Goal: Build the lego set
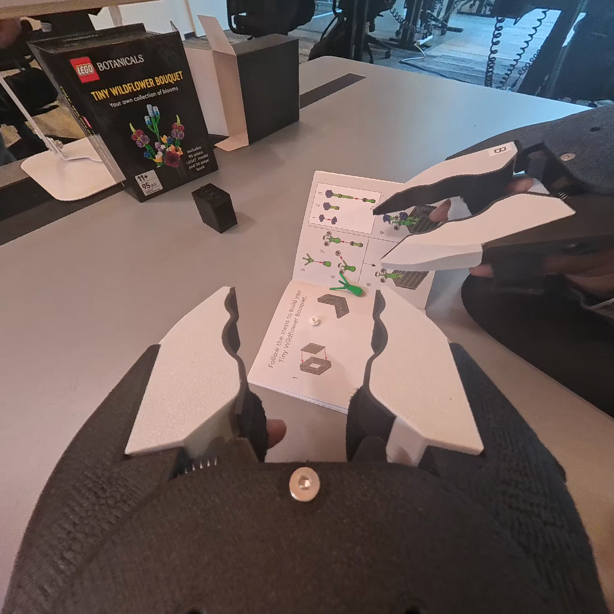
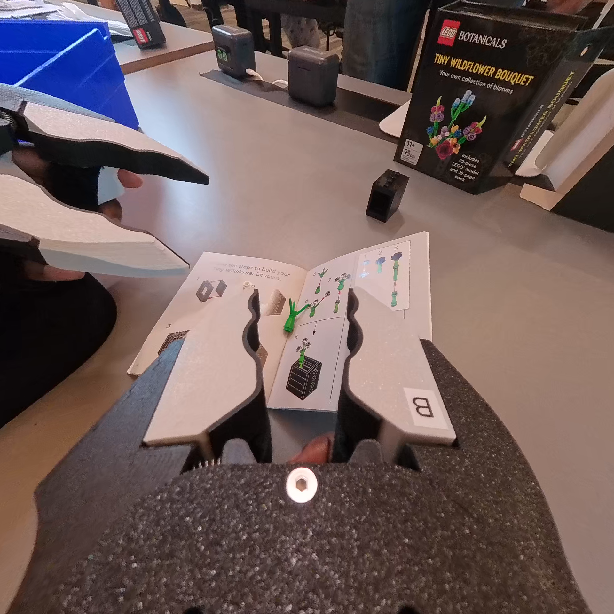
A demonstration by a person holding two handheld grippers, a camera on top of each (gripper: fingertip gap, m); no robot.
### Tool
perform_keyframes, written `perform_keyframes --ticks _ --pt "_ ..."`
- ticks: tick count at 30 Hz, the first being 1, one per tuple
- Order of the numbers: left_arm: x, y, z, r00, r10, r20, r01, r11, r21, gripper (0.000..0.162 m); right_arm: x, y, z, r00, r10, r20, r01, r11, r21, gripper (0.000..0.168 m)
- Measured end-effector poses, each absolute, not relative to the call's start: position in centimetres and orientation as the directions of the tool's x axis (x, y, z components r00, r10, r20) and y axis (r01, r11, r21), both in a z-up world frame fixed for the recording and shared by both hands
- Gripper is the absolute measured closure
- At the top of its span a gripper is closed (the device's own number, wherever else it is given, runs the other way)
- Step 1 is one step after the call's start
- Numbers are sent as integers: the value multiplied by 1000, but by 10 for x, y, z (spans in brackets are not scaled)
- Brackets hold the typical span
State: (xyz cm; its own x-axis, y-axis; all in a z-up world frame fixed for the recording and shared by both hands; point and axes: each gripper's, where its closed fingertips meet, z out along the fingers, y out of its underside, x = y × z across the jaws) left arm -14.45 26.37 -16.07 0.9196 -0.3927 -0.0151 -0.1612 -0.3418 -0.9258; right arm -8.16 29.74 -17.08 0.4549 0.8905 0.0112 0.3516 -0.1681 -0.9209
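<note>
An open instruction booklet (image 1: pixel 332 358) (image 2: pixel 232 282) lies on the grey table. A green stem piece (image 1: pixel 350 287) (image 2: pixel 292 317) and a tiny white stud (image 1: pixel 314 320) (image 2: pixel 246 284) rest on its pages. A black brick box (image 1: pixel 215 207) (image 2: pixel 385 196) stands farther back on the table. My left gripper (image 1: pixel 305 292) is open and empty, just in front of the stem; it also shows at the left of the right wrist view (image 2: pixel 197 222). My right gripper (image 2: pixel 300 294) is open and empty over the booklet, around the stem; it also shows in the left wrist view (image 1: pixel 377 237).
The black set box (image 1: pixel 133 109) (image 2: pixel 481 96) stands at the back. An opened black-and-white carton (image 1: pixel 249 89) is beside it. A white stand base (image 1: pixel 66 172), a blue bin (image 2: pixel 66 66) and two dark grey devices (image 2: pixel 312 73) sit at the table's far side. The green stem piece (image 2: pixel 292 317) sits 5 cm or so from the ends of my right fingers. The left camera catches it too, in the left wrist view (image 1: pixel 350 285).
</note>
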Motion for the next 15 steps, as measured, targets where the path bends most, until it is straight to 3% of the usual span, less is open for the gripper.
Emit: perform_keyframes --ticks 15 --pt "-145 264 -160 922 -386 -24 -165 -337 -927 80 -80 297 -166 460 888 11 323 -156 -934 117"
